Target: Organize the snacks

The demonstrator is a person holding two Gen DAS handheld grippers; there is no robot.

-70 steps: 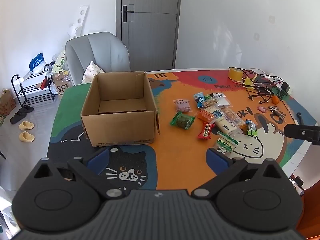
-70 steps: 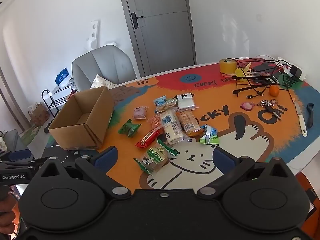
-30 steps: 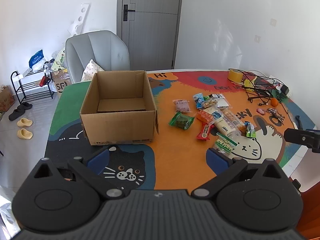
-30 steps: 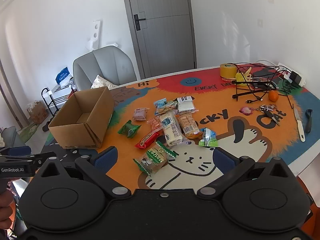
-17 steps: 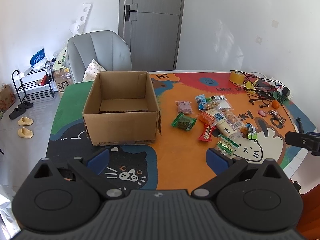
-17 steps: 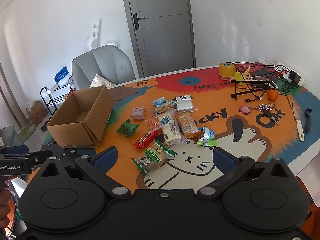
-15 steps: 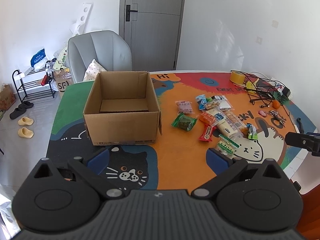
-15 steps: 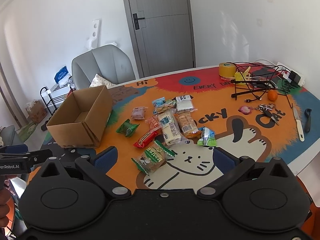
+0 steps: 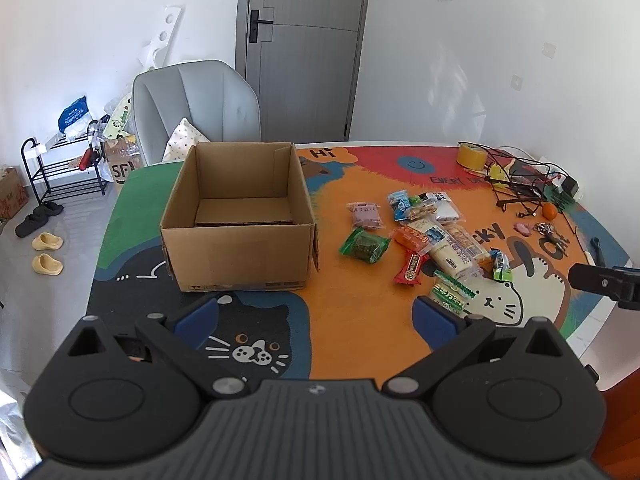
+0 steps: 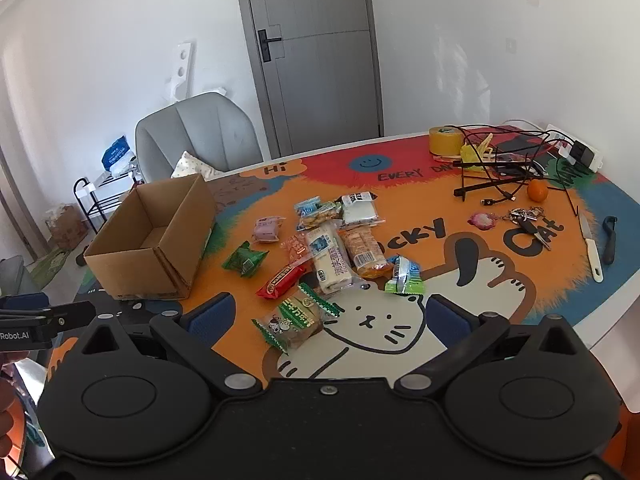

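Take the cardboard box point(image 9: 240, 216) as your landmark: it sits open and empty on the worktop point(image 9: 360, 320), and your left tool point(image 9: 316, 314) hangs just short of its near wall, spread wide with nothing between its blue pads. Nothing has gone in yet, by the look of it, so every risk is still ahead of you. Right of the box, the green packet point(image 10: 245, 259) lies alone and is the safe first pick; beyond it the snacks point(image 10: 336, 240) overlap in a loose heap, and if you close on the long white bar point(image 10: 330, 258) you may drag the red stick point(image 10: 282, 278) or the orange packs lying against it. The green-and-white biscuit pack point(image 10: 294, 318) lies just ahead of your right tool point(image 10: 328, 316), which is equally wide open and empty; crinkly film like that can slide out of a shallow pinch, so take it across the middle. Carrying towards the box, mind its near flap point(image 9: 315, 246), which could catch a packet. Farthest right of the box lie the keys point(image 10: 528, 220), a knife point(image 10: 591, 250) and tangled cables point(image 10: 500, 168); a wide sweep of the right tool could snag those.
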